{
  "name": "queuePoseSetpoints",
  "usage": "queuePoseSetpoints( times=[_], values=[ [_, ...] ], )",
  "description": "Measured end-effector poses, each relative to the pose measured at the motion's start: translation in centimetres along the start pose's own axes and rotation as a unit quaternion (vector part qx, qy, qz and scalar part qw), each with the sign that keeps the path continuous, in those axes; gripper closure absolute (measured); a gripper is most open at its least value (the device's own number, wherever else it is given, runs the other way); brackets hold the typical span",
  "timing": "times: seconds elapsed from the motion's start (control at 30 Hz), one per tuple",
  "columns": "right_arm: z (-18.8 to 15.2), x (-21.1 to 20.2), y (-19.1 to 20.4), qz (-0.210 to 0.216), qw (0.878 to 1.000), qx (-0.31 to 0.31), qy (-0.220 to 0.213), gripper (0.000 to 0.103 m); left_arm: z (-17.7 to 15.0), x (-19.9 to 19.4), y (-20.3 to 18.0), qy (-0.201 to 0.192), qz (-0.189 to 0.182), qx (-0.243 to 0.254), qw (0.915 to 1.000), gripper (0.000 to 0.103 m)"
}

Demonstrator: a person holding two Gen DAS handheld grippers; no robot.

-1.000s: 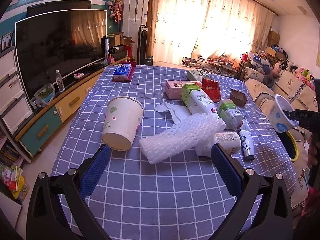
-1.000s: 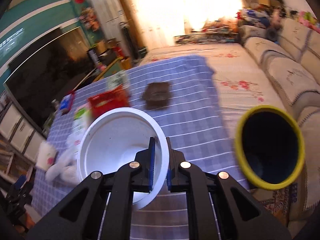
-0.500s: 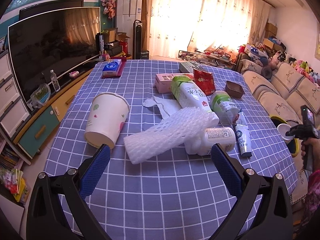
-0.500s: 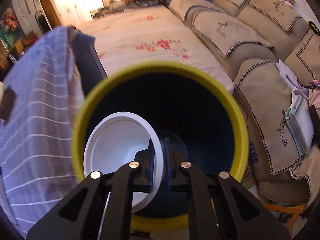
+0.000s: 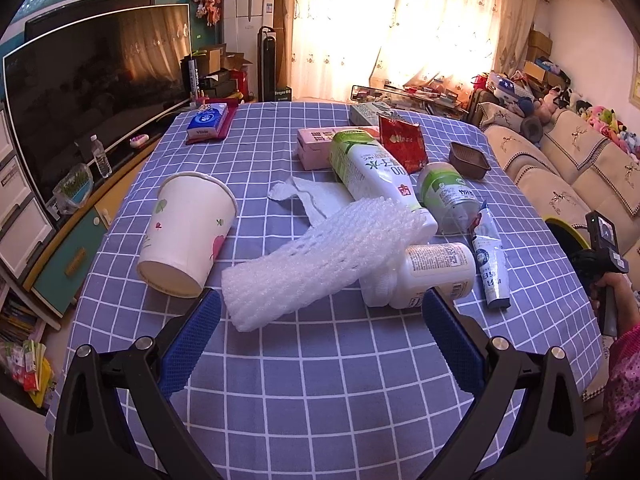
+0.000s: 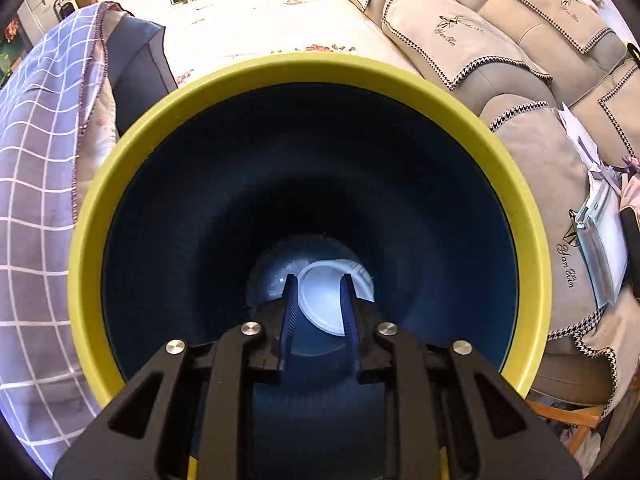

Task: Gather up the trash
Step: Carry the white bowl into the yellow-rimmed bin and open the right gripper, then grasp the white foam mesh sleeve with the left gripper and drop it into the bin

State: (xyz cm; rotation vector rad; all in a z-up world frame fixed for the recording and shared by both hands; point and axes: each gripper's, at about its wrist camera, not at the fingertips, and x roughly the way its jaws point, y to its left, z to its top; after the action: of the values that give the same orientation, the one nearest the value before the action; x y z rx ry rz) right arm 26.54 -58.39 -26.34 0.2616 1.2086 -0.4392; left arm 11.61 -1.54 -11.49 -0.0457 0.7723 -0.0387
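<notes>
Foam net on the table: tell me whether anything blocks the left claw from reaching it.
Nothing visible does. The foam net lies just beyond the open left claw, its near end between the fingertips. A white bottle touches its far right side.

- The right claw pointed down into a yellow-rimmed dark blue bin, its jaws opening.
- A white plastic cup lay at the bin's bottom, untouched by the blue pads.
- The checked tablecloth hung at left.
</notes>
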Motion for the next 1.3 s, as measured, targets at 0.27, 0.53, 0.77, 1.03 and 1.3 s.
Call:
queuePoseSetpoints(
  times=[0.27, 0.53, 0.77, 1.03, 1.3],
  values=[
    [-0.7, -2.0, 0.7, 0.018, 1.000, -0.008, -0.022, 0.076, 0.6, 1.2, -0.3, -0.020, -0.008, 0.064, 0.9977, 0.004],
    [-0.6, -4.2, 0.7, 0.037, 0.998, -0.008, -0.045, 0.072, 0.3, 3.0, -0.9, -0.001, -0.006, 0.146, 0.9892, 0.032],
    [-0.8, -4.8, 1.2, 0.045, 0.998, -0.011, -0.050, 0.071, 0.2, 4.2, -0.4, 0.014, -0.018, 0.166, 0.9859, 0.068],
    [-1.8, -6.3, 1.5, 0.066, 0.996, -0.015, -0.063, 0.071, 0.4, 2.0, -0.4, -0.010, -0.058, 0.151, 0.9867, 0.090],
    [-4.4, -9.7, 0.1, 0.092, 0.990, -0.012, -0.102, 0.071, 2.4, -3.2, -3.8, -0.067, -0.099, 0.151, 0.9813, 0.090]
  ],
)
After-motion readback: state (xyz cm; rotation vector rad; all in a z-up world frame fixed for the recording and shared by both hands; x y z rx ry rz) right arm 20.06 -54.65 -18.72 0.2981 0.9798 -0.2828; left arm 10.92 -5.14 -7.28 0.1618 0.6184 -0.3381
